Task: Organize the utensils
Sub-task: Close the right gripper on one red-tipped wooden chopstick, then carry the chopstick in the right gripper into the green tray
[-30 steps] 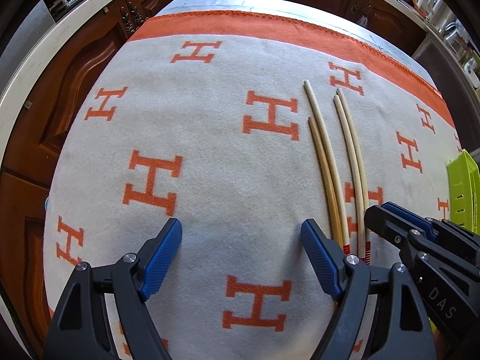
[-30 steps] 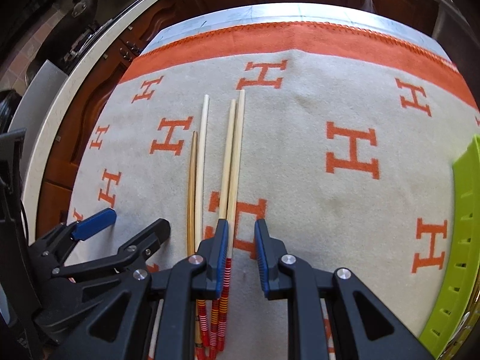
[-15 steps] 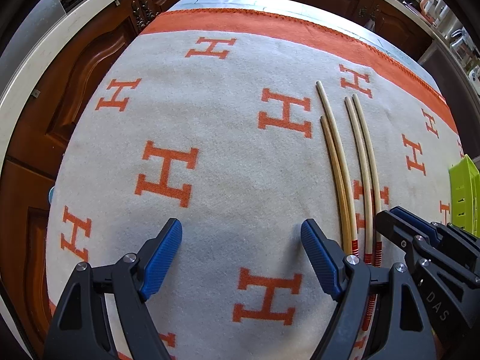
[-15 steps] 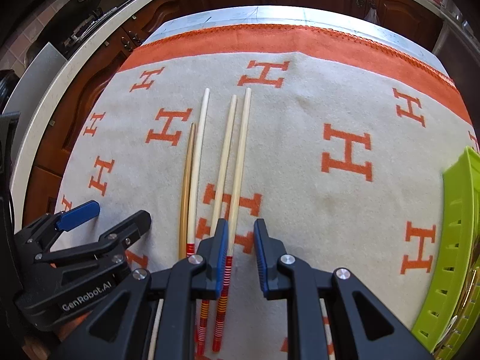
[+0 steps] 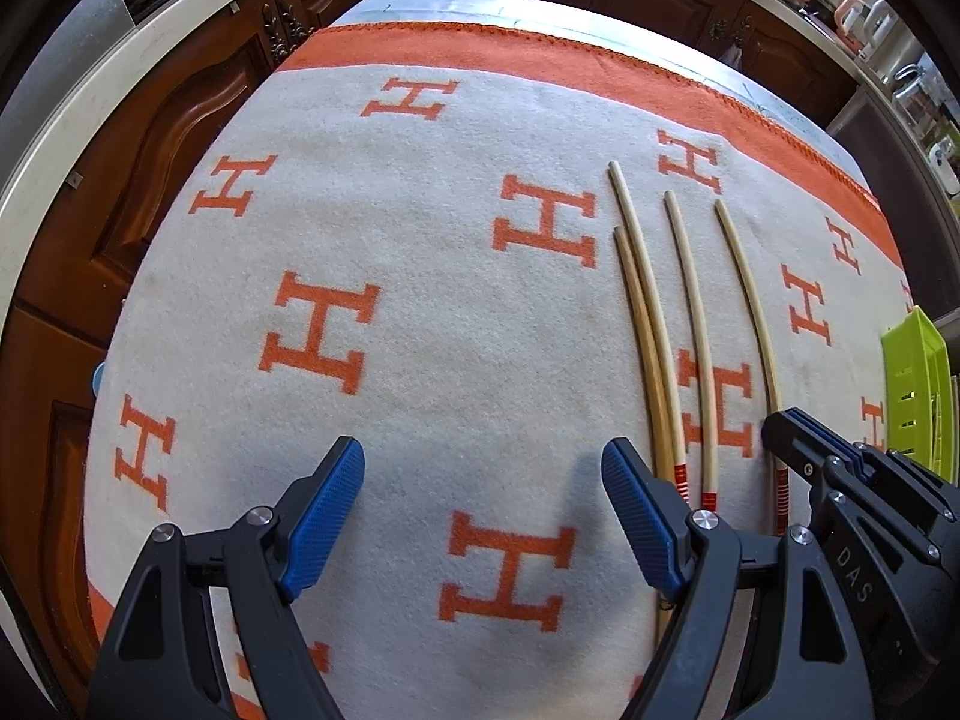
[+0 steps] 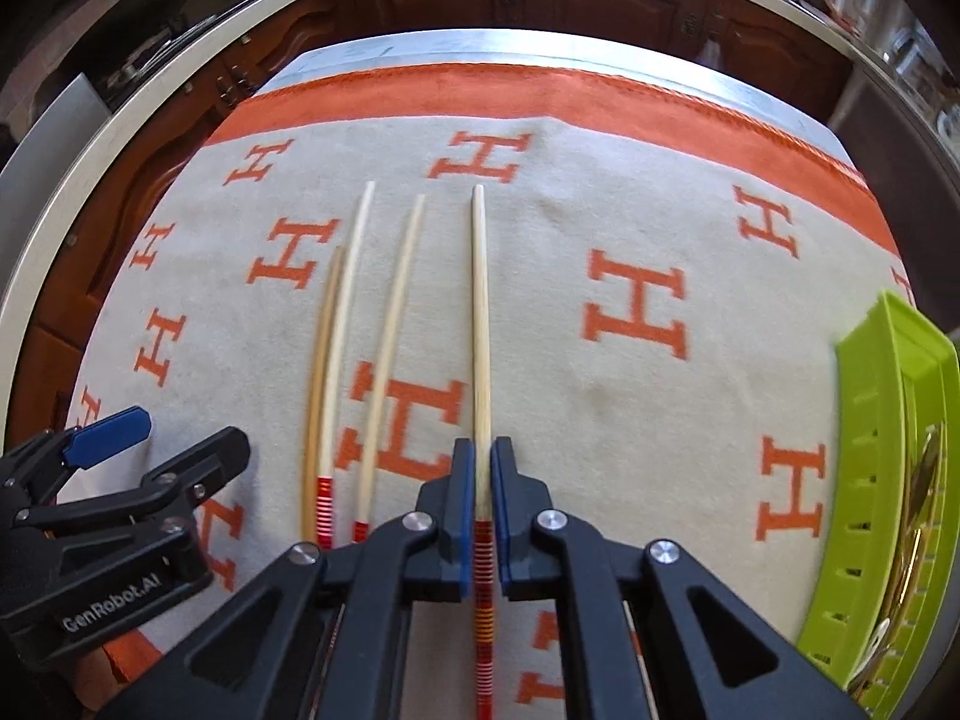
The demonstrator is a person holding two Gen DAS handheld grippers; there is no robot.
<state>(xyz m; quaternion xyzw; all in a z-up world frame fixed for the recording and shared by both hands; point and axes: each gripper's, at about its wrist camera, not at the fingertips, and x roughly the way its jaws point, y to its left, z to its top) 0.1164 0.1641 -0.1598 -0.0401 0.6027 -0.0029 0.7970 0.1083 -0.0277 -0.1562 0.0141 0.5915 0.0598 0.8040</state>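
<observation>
Several wooden chopsticks with red-striped ends lie lengthwise on the H-patterned cloth (image 5: 420,312). My right gripper (image 6: 483,468) is shut on one chopstick (image 6: 479,312) near its red-striped end; this chopstick sits apart to the right of the others and also shows in the left wrist view (image 5: 747,306). Three more chopsticks (image 6: 384,324) lie to its left, two of them touching (image 6: 327,348). My left gripper (image 5: 483,468) is open and empty, just left of the chopsticks (image 5: 651,348). The right gripper shows at the right of the left wrist view (image 5: 798,438).
A lime green slotted basket (image 6: 882,420) stands at the right edge of the cloth, holding gold-coloured utensils (image 6: 918,492). It also shows in the left wrist view (image 5: 915,384). Dark wooden cabinets and a counter edge surround the table.
My right gripper has closed on the rightmost chopstick and shifted it right, away from the others. Both grippers have drawn back a little toward the near edge.
</observation>
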